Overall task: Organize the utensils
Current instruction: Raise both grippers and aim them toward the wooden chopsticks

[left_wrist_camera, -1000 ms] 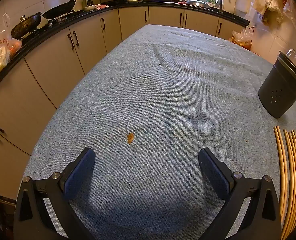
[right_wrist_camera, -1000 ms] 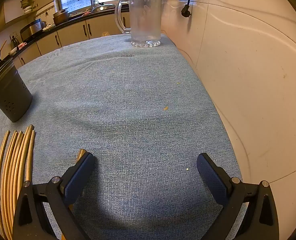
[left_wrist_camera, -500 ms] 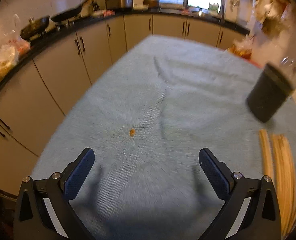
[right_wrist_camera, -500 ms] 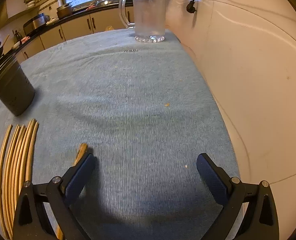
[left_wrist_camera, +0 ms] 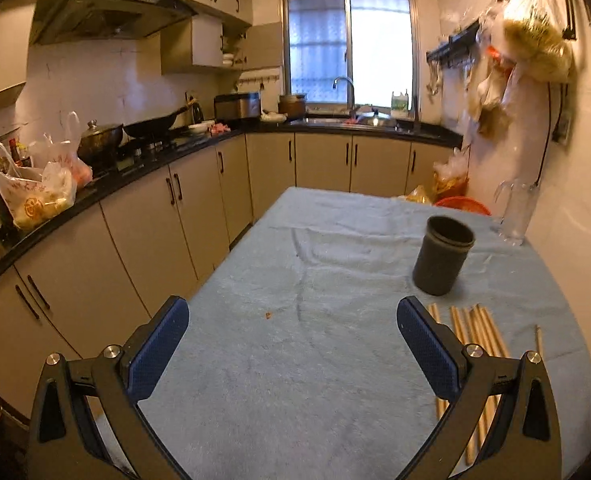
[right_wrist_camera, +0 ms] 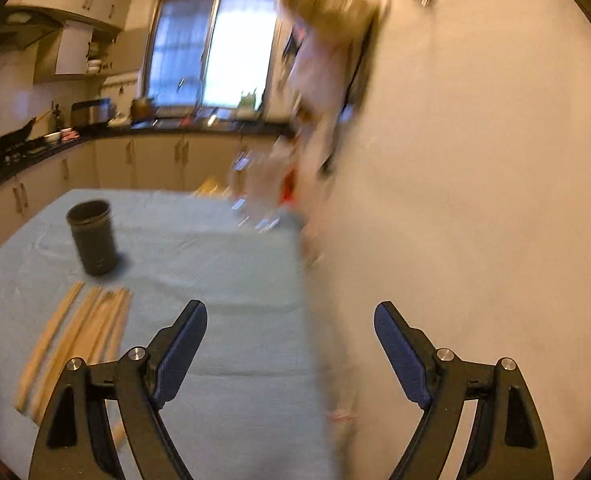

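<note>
Chopsticks (left_wrist_camera: pixel 473 344) flat in a loose row on the blue-cloth worktop (left_wrist_camera: pixel 303 360), at four o'clock in the left wrist view, tips toward the dark holder (left_wrist_camera: pixel 441 256) upright just beyond at two o'clock, near but not touching. One stray stick (left_wrist_camera: pixel 538 340) off to the right of the row. Left gripper (left_wrist_camera: pixel 293 344) up over bare cloth, jaws wide, nothing between the blue pads. Small brown crumb (left_wrist_camera: pixel 268 315) just ahead of its left pad. Clear pitcher (left_wrist_camera: pixel 517 212) by the wall at two o'clock.

Right wrist view badly smeared. Right gripper (right_wrist_camera: pixel 291 344) above the worktop's wall-side edge, jaws just narrowing a little yet well apart, empty. Same chopsticks (right_wrist_camera: pixel 79 340) at nine o'clock, holder (right_wrist_camera: pixel 93 238) at ten o'clock. Counter (left_wrist_camera: pixel 107 176) with wok and bags along the far left.
</note>
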Demonstrator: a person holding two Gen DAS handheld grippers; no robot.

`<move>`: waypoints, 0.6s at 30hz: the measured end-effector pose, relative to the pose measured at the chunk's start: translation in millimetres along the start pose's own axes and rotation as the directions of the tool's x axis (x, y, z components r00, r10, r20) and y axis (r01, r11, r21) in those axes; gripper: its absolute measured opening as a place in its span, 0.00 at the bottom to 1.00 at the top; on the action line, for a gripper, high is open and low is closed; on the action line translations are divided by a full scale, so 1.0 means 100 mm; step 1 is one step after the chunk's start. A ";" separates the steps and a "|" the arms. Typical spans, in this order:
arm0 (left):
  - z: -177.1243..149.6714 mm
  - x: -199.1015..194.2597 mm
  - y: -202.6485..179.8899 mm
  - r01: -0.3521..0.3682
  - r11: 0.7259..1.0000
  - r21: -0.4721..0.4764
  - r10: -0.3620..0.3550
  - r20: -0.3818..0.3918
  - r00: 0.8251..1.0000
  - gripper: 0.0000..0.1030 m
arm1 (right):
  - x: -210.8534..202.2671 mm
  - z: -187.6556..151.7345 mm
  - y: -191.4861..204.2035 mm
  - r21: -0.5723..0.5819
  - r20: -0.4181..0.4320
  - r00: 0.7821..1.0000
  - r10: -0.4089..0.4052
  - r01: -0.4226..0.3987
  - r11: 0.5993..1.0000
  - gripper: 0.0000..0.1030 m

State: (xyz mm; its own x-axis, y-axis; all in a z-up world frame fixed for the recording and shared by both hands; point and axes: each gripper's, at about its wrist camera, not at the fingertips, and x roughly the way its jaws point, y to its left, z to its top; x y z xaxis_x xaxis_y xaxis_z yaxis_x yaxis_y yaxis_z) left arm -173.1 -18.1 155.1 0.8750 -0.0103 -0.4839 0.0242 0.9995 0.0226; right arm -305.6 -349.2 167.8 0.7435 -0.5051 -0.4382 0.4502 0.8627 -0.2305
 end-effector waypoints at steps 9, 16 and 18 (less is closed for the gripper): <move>-0.06 -0.38 -0.09 0.049 0.999 0.020 -0.050 0.034 0.998 1.00 | -1.01 -0.18 -0.17 -0.300 0.368 0.818 -0.442 0.555 0.776 1.00; -0.14 -0.41 -0.18 0.067 0.996 0.058 -0.067 0.003 0.998 1.00 | -0.80 -0.49 0.24 -0.208 0.181 0.959 -0.219 0.254 0.944 1.00; -0.17 -0.38 -0.21 0.068 0.995 0.067 -0.068 -0.009 0.998 1.00 | -0.70 -0.50 0.46 -0.165 0.142 0.985 -0.102 0.125 0.978 1.00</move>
State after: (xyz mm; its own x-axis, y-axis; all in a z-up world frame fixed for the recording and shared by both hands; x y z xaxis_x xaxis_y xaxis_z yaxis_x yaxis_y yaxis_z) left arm -215.5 -38.3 158.3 0.8671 -0.0777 -0.4920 0.1161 0.9921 0.0480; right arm -361.8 -273.0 144.5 0.7568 -0.5886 -0.2843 0.4514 0.7852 -0.4238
